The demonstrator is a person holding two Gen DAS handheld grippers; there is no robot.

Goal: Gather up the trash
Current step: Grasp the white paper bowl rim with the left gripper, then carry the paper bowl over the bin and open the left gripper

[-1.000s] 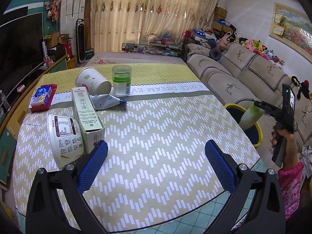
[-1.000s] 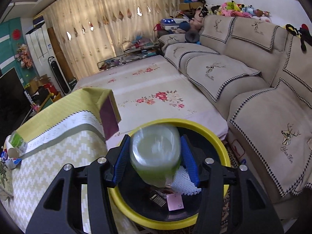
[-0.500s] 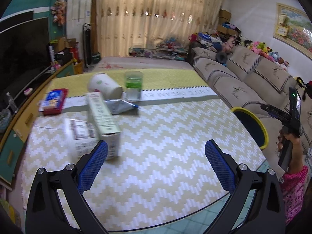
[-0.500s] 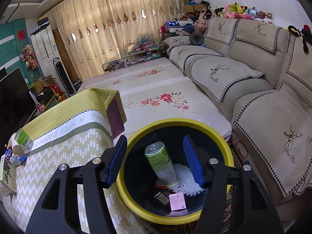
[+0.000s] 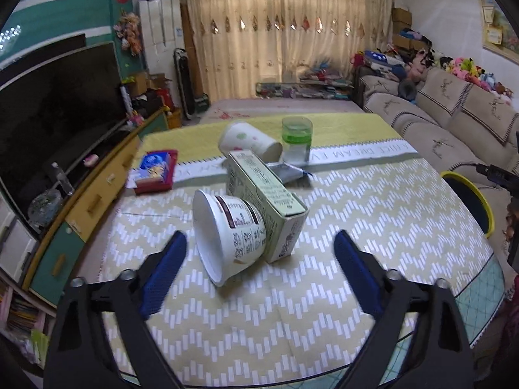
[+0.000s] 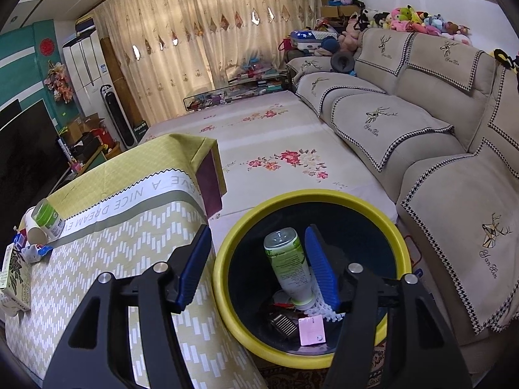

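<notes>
**Bottle binned, left tool over the tub**

Left tool (image 5: pixel 259 256) spread, jaws just narrowing, nothing pinched; white tub (image 5: pixel 228 235) on its side between the pads, untouched, against the green carton (image 5: pixel 266 201) mid-desk (image 5: pixel 373 214). Paper cup (image 5: pixel 248 142) and clear cup (image 5: pixel 296 139) toward the far edge. Right tool (image 6: pixel 258 267) spread, empty, above the yellow-rimmed bin (image 6: pixel 223 278) off the desk's right edge; green bottle (image 6: pixel 290 267) inside, upended.

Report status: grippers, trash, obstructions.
Left gripper open, jaws just closing around the tipped white tub. Right gripper open over yellow-rimmed bin; green bottle inside. Carton touches tub.
</notes>
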